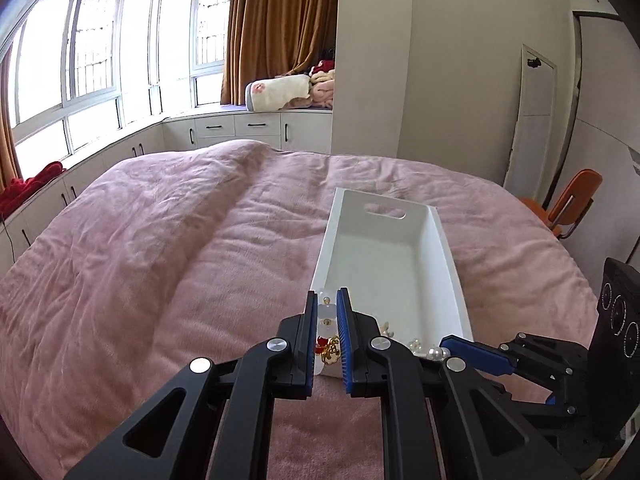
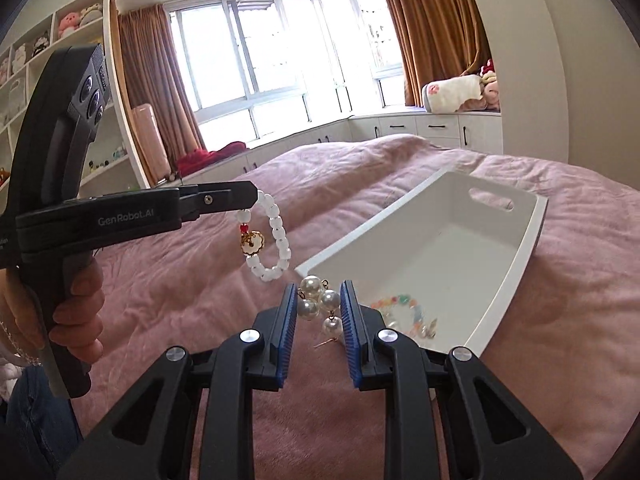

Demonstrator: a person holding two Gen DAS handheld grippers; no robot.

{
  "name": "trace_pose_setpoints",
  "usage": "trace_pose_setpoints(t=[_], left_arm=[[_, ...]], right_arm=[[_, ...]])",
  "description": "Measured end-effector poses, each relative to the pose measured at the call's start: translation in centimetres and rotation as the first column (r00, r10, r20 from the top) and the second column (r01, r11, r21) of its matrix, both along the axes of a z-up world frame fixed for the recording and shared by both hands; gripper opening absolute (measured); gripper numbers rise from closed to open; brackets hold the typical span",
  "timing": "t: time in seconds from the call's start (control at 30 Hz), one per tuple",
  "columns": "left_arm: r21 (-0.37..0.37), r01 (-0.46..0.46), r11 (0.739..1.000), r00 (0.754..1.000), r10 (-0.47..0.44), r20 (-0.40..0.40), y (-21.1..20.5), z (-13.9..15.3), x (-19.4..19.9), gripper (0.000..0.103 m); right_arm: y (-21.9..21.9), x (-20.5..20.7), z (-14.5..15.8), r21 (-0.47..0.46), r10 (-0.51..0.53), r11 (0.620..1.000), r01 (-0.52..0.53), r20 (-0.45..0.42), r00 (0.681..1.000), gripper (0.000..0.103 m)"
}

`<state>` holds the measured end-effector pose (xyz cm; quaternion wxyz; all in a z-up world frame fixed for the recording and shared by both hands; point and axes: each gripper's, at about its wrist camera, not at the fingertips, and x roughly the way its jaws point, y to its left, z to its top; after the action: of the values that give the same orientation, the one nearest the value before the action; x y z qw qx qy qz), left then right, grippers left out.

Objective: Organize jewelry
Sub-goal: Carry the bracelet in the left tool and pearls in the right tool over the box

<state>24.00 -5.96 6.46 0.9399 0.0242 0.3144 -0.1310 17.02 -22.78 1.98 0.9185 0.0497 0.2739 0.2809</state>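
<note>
My left gripper (image 1: 327, 301) is shut on a white bead bracelet (image 1: 327, 316) with a gold and red charm. In the right wrist view that bracelet (image 2: 269, 240) hangs from the left gripper (image 2: 254, 195) above the pink blanket, left of the tray. My right gripper (image 2: 319, 291) is shut on a pearl cluster earring (image 2: 320, 300), whose gold pin dangles below. It hovers at the near corner of a white handled tray (image 2: 520, 240). A pastel bead bracelet (image 2: 400, 305) and other small pieces lie in the tray's near end. In the left wrist view the tray (image 1: 448, 256) lies straight ahead.
A pink blanket (image 1: 160, 240) covers the bed under everything. A person's hand (image 2: 76, 312) grips the left tool's handle. An orange chair (image 1: 572, 204) stands past the bed's right edge. Window-seat cabinets (image 2: 440, 128) run behind, and shelves of plush toys (image 2: 40, 48) stand at the left.
</note>
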Motion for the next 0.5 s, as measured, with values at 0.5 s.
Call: trace_pose_setpoints(t=[0.5], left_arm=[[0.041, 0.039, 0.998, 0.998, -0.037, -0.043, -6.1, 1.0, 5.6, 0.015]], right_arm=[[-3.6, 5.7, 2.5, -0.043, -0.132, 0.99, 0.132, 0.001, 0.991, 0.023]])
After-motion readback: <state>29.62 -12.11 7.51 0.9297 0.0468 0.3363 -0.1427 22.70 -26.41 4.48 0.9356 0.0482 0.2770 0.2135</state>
